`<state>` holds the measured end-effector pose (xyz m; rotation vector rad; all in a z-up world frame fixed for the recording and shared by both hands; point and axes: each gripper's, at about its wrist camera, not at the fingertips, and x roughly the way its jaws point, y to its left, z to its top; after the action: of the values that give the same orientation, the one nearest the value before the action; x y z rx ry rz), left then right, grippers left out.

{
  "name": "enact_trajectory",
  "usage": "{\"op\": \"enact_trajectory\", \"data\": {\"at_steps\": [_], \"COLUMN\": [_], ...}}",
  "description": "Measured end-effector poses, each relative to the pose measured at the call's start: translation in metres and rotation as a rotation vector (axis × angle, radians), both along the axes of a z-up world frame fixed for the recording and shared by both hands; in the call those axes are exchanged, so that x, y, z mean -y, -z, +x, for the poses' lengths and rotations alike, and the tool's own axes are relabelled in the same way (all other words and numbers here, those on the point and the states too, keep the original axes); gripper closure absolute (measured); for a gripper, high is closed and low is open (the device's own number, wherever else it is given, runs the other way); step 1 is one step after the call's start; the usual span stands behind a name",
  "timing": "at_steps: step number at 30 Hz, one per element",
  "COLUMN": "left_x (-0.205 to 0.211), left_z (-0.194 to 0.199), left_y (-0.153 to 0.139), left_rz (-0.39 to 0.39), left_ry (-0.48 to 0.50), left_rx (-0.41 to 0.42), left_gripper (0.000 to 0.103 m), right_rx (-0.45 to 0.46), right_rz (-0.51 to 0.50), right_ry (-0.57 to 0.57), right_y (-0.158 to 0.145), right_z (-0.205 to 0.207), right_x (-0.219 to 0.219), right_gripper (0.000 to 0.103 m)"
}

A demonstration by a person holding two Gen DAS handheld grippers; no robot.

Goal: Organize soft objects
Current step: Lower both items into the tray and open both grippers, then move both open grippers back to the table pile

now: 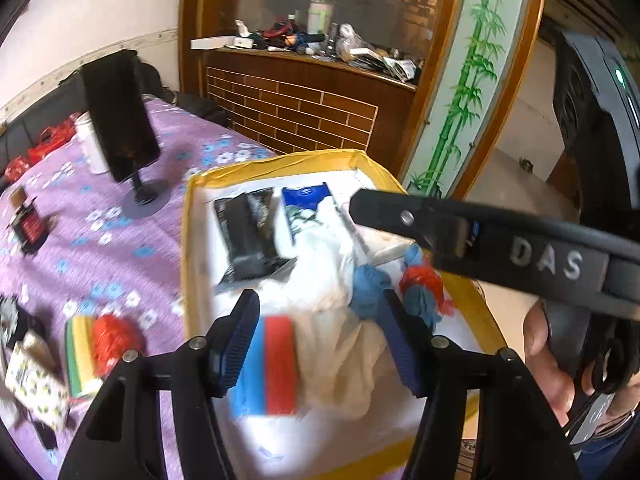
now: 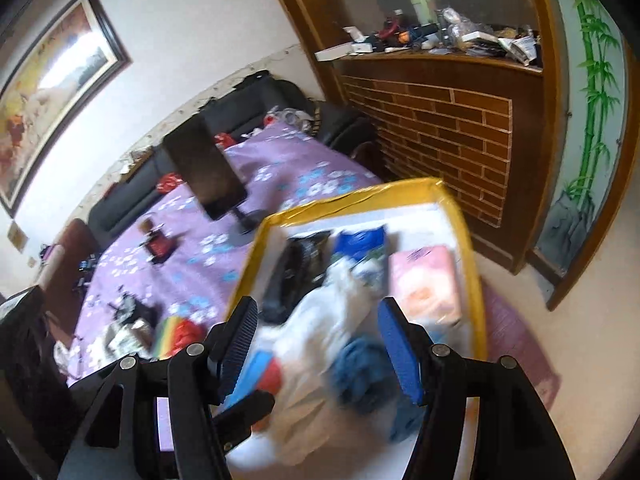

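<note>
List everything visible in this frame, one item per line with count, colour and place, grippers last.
box: 1, yellow rim, white inside, on the bed
white cloth: 1, inside box, centre
blue cloth: 1, inside box
black packet: 1, box's far left
pink packet: 1, box's right side
phone on stand: 1, black, on bedspread
purple bedspread: 1, floral
left gripper: open, above box
right gripper: open, above box
</note>
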<state>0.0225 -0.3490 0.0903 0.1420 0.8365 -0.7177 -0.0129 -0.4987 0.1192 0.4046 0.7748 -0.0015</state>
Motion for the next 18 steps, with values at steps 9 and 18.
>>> {"op": "enact_trajectory", "data": {"at_steps": [9, 18], "left_x": [-0.063, -0.139], "left_z": [-0.015, -0.039], "left_y": [-0.006, -0.007], "left_rz": [-0.032, -0.056], "left_ry": [-0.063, -0.133], "left_rx": [0.000, 0.001], "left_gripper": [0.042, 0.042], "right_rx": [0.040, 0.038], "right_rz": [0.033, 0.039], "right_ry": [-0.108, -0.207], "right_y": [-0.003, 0.003], "right_z": [-0.019, -0.025], "right_x": [-0.061, -0.119], "right_gripper": [0.036, 0.036]}}
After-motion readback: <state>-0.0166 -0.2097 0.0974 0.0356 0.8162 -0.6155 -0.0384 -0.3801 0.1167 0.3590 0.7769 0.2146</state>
